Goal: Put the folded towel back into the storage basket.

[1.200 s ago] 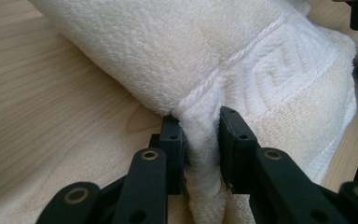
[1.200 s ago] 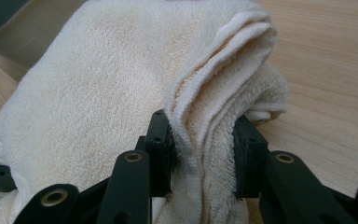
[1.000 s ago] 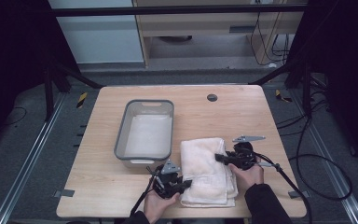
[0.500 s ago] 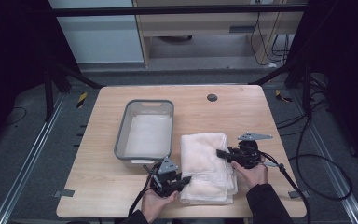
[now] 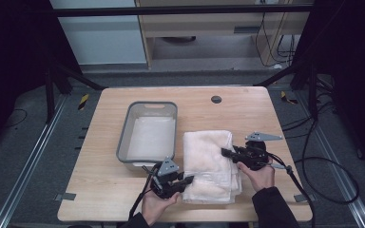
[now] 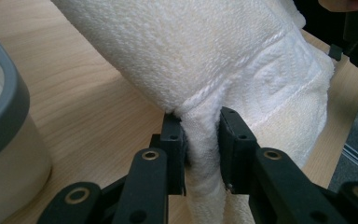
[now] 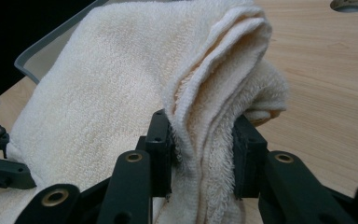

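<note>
A folded white towel (image 5: 209, 161) lies on the wooden table (image 5: 247, 109), right of a grey bin (image 5: 147, 130). My left gripper (image 5: 187, 179) pinches the towel's near left edge; in the left gripper view its black jaws squeeze a fold of the towel (image 6: 223, 60) at the gripper (image 6: 201, 154). My right gripper (image 5: 225, 153) clamps the towel's right side; in the right gripper view several layers of the towel (image 7: 121, 102) are bunched between the jaws of the gripper (image 7: 203, 158). Both held edges are lifted a little off the table.
The grey bin has a pale inside with nothing in it, and it sits close to the left gripper. A round hole (image 5: 216, 99) lies in the table's far part. Cables (image 5: 313, 166) trail off the table's right side.
Both grippers have risen a little with the towel edges, which now bulge up off the table. The bin has not moved.
</note>
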`<state>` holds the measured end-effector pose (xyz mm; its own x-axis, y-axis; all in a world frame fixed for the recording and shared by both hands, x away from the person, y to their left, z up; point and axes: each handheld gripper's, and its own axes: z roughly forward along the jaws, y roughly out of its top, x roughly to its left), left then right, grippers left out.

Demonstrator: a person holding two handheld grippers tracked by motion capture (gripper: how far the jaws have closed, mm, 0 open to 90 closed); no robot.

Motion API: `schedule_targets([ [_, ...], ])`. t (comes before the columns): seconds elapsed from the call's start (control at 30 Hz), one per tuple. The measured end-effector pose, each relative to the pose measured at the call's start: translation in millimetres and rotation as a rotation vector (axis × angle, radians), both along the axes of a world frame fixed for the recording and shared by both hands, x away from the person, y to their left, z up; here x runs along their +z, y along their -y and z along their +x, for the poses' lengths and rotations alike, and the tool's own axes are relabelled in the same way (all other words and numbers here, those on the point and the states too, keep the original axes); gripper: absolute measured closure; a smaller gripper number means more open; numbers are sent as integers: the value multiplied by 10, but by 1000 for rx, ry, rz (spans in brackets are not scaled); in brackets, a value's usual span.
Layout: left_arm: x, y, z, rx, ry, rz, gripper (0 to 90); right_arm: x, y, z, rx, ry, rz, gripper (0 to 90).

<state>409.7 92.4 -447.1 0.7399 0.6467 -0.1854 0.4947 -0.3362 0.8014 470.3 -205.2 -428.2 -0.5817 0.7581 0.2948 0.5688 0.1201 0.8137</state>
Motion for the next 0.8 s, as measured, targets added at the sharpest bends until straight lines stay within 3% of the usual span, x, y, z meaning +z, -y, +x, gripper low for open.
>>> schedule_targets([
  [0.8, 276, -74, 35, 1, 54, -21, 728, 311, -69, 5, 4, 87, -13, 655],
])
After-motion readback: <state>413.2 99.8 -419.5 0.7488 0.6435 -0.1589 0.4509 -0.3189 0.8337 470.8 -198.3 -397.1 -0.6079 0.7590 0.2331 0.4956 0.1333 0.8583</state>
